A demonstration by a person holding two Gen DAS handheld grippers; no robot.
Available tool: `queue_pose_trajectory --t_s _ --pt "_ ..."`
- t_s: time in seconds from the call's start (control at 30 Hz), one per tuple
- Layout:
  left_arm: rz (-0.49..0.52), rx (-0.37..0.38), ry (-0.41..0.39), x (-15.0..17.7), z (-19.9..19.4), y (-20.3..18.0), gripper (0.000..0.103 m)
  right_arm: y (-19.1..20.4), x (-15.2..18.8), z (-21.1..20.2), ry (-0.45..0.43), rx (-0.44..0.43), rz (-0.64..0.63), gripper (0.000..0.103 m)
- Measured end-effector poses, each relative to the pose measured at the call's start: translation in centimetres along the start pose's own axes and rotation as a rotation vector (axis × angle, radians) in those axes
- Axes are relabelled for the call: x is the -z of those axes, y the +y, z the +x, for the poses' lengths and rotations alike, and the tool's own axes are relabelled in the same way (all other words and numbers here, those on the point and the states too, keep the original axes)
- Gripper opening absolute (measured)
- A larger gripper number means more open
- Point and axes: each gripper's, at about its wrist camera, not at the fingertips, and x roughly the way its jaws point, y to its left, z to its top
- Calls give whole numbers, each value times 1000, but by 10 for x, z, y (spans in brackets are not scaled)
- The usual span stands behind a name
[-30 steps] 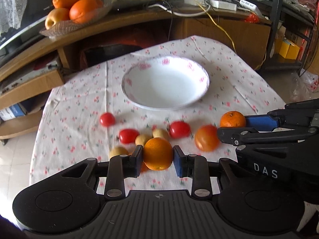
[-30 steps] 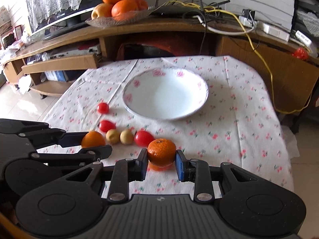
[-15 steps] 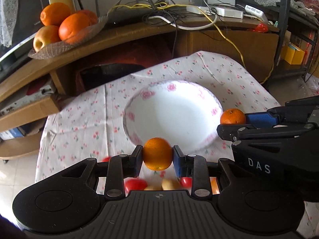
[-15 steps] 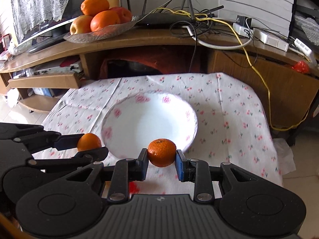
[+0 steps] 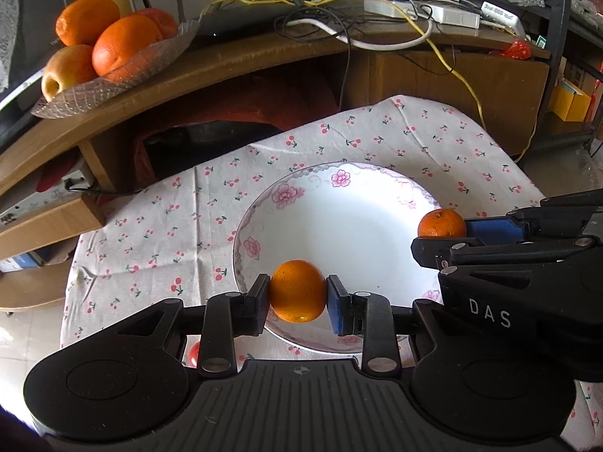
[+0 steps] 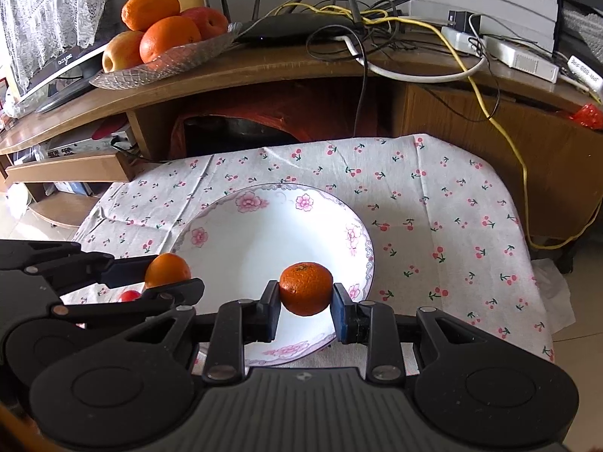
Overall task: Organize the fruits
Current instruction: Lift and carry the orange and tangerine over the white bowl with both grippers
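On the far left, a glass dish [image 5: 113,83] sat on the wooden shelf [image 5: 233,64] behind the table, piled with oranges and apples. Below it the table wore a cherry-print cloth [image 5: 158,226], and a small red tomato [image 5: 193,354] lay on the cloth just beside the near rim of the plate, half hidden by the left tool.

The left gripper [image 5: 298,293] was closed on an orange [image 5: 297,290], its pads pressed against both sides of the fruit. The orange hung over the near left part of the white flowered plate [image 5: 350,233]; whether it touched the plate could not be told.

Further right, the right gripper [image 6: 306,293] was clamped on a tangerine [image 6: 306,288], a darker, dimpled fruit with its stem end up. From the right wrist view it hung above the near right part of the plate [image 6: 264,241]. From the left wrist view the same tangerine [image 5: 441,223] showed at the plate's right rim, held between a blue pad and a black finger.

Cables, a yellow cord [image 6: 501,120] and a white power strip [image 6: 520,56] lay on the shelf at the right.
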Motion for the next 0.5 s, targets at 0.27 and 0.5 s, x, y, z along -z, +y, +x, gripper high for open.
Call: queue_pose_trajectory --t_s 0.27,0.5 --pt "2 -2 14 -2 14 2 38 -2 -2 15 14 -7 4 30" --pt "-4 -3 25 -2 23 3 38 -4 -2 24 24 -10 6 30"
